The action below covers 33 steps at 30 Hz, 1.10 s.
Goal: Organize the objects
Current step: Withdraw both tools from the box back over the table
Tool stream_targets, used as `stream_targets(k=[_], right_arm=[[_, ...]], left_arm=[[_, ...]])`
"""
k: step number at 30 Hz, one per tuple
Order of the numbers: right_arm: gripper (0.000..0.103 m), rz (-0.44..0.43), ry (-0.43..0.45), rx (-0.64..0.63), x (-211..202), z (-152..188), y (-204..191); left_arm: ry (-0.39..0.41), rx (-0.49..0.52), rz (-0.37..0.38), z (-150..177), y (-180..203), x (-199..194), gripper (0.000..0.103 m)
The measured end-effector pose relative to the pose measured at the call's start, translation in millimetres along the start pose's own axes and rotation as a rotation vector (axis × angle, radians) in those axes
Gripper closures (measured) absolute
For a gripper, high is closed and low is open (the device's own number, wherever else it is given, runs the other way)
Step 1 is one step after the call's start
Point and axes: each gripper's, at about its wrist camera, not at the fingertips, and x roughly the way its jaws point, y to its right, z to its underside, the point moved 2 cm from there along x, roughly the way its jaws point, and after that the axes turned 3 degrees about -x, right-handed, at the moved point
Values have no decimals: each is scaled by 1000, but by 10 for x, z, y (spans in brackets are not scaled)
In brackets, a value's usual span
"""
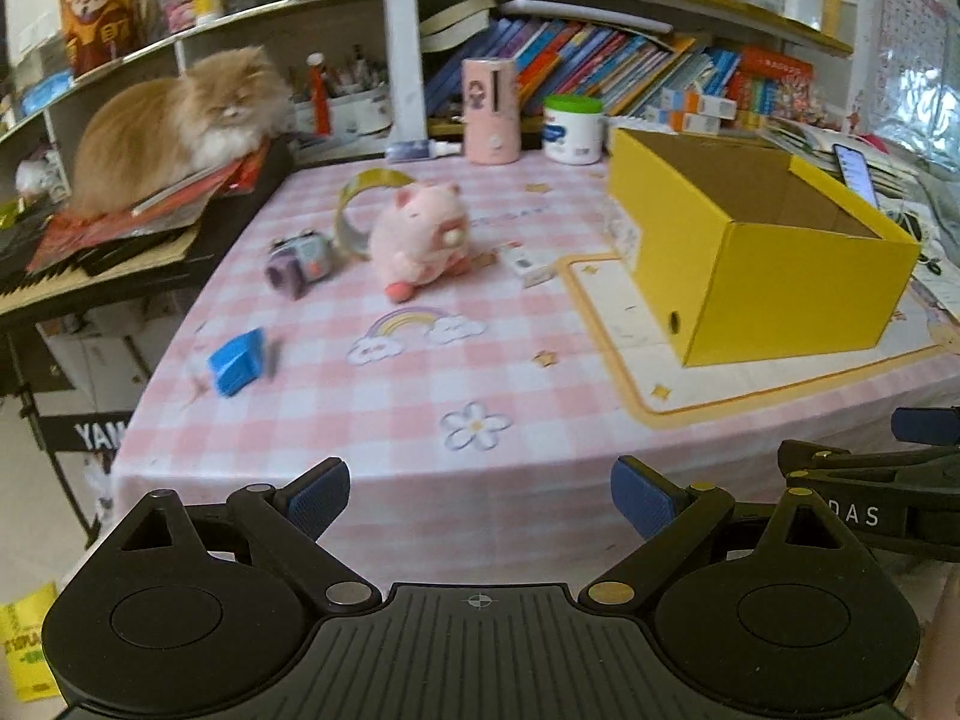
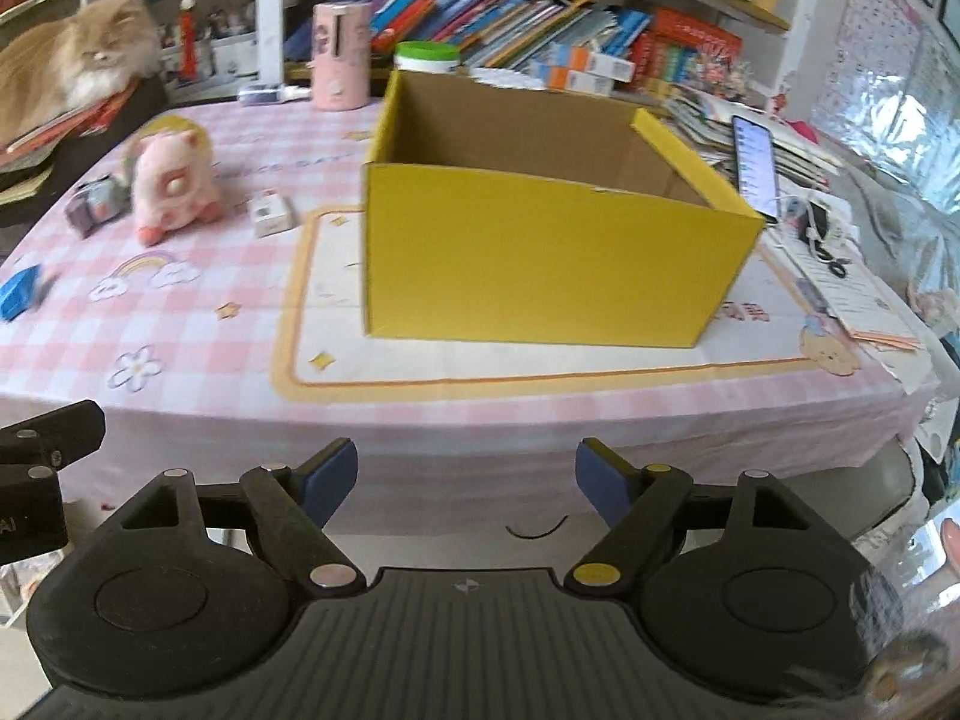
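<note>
The left hand-held gripper (image 1: 480,495) is seen at the near edge of the tabletop (image 1: 420,450), its blue pads set wide apart with nothing between them. The right hand-held gripper (image 2: 466,483) is likewise spread wide and nothing is held in it; its jaws are set slightly narrower than the left pair.

In the left wrist view, an open yellow box (image 1: 798,294) is found at 2 o'clock from the tabletop centre, standing on a cream mat with an orange border (image 1: 624,372). No contents can be made out inside it in either view.

The loose items are recorded on the pink checked cloth, well apart from the box:
- a pink plush pig (image 1: 420,237) at 12 o'clock;
- a roll of tape (image 1: 360,210) touching the pig at its 10 o'clock side;
- a small grey and purple toy (image 1: 298,264) just beside the tape, at 9 o'clock of the pig;
- a blue object (image 1: 237,363), blurred, at 8 o'clock near the tabletop's left edge;
- a small white carton (image 1: 528,264) between the pig and the box.

A pink cylinder (image 1: 489,111) and a white jar with a green lid (image 1: 573,129) stand upright at the far edge. A long-haired cat (image 1: 180,120) lies on stacked papers at 10 o'clock, off the tabletop.
</note>
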Motion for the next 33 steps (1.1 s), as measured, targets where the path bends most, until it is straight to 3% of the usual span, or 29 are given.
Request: stream_targets(k=[14, 33], right_arm=[[23, -116, -7, -73, -88, 9, -594], [23, -170, 12, -148, -176, -74, -1068]], left_arm=[[16, -56, -79, 128, -500, -191, 7], [15, -130, -110, 199, -931, -250, 7]])
